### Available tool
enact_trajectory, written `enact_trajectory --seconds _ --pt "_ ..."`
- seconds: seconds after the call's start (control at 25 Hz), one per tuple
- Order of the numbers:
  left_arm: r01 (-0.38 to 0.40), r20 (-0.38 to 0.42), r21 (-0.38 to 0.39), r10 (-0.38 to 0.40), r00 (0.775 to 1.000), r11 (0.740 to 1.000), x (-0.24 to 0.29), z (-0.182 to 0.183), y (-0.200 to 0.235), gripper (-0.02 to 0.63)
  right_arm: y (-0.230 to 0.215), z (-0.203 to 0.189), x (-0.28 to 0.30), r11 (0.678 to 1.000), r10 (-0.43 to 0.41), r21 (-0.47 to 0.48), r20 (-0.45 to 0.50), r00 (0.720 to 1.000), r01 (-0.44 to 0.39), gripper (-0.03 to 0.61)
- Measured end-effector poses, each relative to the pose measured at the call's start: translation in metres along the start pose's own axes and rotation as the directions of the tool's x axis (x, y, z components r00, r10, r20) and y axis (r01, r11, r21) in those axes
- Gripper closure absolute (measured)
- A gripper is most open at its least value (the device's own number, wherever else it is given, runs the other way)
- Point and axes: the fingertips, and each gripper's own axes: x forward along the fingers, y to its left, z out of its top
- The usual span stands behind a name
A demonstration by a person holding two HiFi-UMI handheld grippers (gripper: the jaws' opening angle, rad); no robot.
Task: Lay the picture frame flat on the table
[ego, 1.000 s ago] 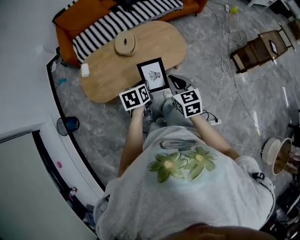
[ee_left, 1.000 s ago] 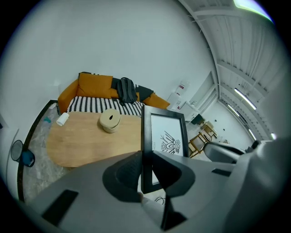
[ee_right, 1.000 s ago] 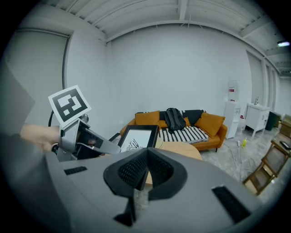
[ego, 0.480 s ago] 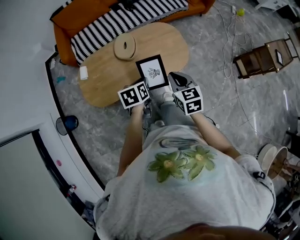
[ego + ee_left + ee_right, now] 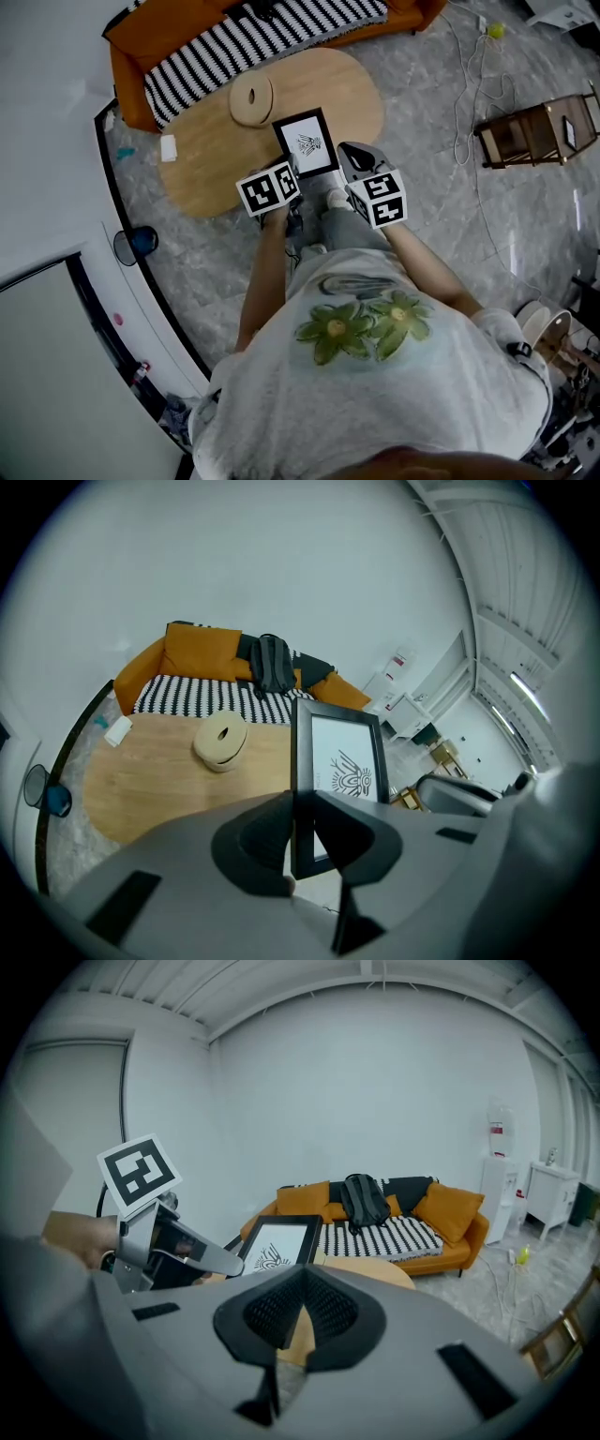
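The black picture frame with a white print hangs over the near edge of the oval wooden table. My left gripper is shut on it. In the left gripper view the frame stands upright, and both pads of the left gripper press on its left edge. My right gripper hovers just right of the frame and does not touch it. In the right gripper view the right gripper has its pads together with nothing between them, and the frame is ahead to the left.
A round wooden ring-shaped piece and a small white object lie on the table. An orange sofa with a striped cover stands behind it. Cables and a wooden rack are on the floor at right.
The head view has shifted a little. The frame stays in the left gripper's grip over the table's near edge, and both grippers hold nearly the same places.
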Motion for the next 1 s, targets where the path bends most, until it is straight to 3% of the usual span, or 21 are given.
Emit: enact_trajectory --seconds 0.48,1.0 --pt "-0.042 0.011 -0.062 0.043 0.999 0.997 0.036 0.028 -0.007 0.531 -0.041 0.02 0.031 0.997 0.056 -0.046 -0.016 0.998 -0.057 0.572" --pt "-0.063 -0.019 -0.09 0.062 0.998 0.994 0.058 0.037 0.001 0.531 -0.053 0.02 0.047 0.997 0.076 -0.028 -0.055 0.996 -0.078 0.571"
